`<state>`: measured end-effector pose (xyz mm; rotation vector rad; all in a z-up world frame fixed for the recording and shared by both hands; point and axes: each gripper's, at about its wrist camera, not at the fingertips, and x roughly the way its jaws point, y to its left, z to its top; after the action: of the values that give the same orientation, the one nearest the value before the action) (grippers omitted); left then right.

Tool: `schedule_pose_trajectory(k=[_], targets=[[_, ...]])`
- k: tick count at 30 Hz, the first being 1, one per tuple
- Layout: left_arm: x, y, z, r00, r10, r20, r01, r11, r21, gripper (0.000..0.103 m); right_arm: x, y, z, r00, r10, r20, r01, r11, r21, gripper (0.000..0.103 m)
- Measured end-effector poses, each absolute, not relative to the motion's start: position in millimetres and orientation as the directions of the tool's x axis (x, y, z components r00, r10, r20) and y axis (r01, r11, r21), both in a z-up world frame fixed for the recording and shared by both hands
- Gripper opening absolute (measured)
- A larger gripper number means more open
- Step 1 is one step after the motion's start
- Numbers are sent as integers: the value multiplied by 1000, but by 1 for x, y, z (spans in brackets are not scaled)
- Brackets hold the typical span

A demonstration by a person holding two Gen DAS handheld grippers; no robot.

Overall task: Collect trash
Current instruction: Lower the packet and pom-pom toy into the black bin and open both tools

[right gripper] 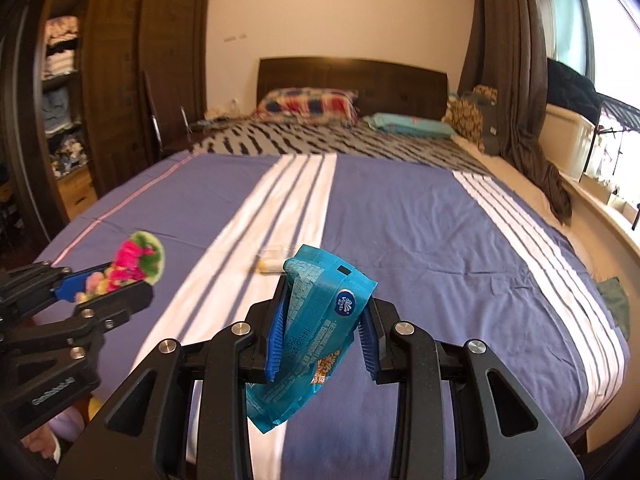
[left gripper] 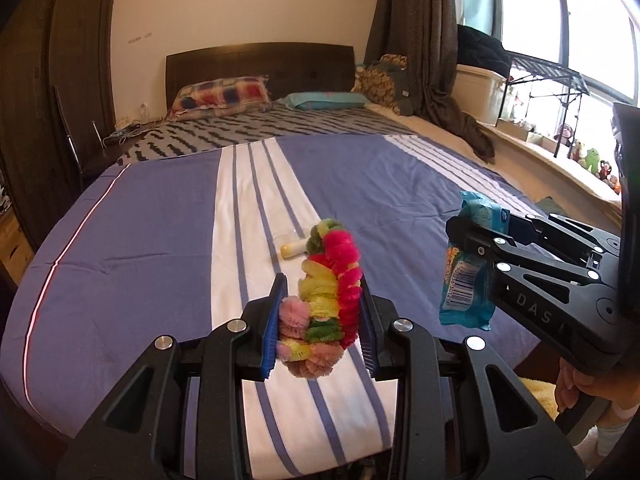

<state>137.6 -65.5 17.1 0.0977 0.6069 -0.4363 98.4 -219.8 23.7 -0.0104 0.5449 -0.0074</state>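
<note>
1. Left gripper [left gripper: 322, 312] is clamped on a fluffy multicoloured garland [left gripper: 326, 292]: pink, yellow and green tufts, soft and bristly, squashed between the blue ribbed pads. It is held clear of the bed, likely so it can be carried off in one go.
2. Right gripper [right gripper: 322, 336] is closed on a blue plastic wrapper [right gripper: 316, 320]. The wrapper is thin crinkly film with a barcode and a round logo; it hangs limp below the fingers and stands creased above them. Pinched at its middle, which looks a secure hold for something so light.
3. Both pieces of trash are lifted above the bedspread [left gripper: 140, 248], with the two grippers side by side near the foot of the bed.
4. One item lies on the white stripe ahead: a small pale yellow rounded thing [left gripper: 291, 249] beside a bit of clear plastic. Too small to identify.
5. Bedspread is smooth woven cloth, purple with white bands and faint wrinkles.
6. Judgement: with both tools full, the loads need dropping somewhere before the last item is taken. No bin in view.
</note>
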Motion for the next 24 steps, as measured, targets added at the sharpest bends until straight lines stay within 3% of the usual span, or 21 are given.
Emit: schedule_pose_trajectory(k=[11,24], targets=[[64,-62,-26,696,-411,-589,450,889,-89,32,14,-215,-5,872,-41,-487,48,999,2,33],[32,-42,-118,570,-381,-728,422,896,-138,32,-14,-209,-100,762,-64,-644,43,998,-48,33]])
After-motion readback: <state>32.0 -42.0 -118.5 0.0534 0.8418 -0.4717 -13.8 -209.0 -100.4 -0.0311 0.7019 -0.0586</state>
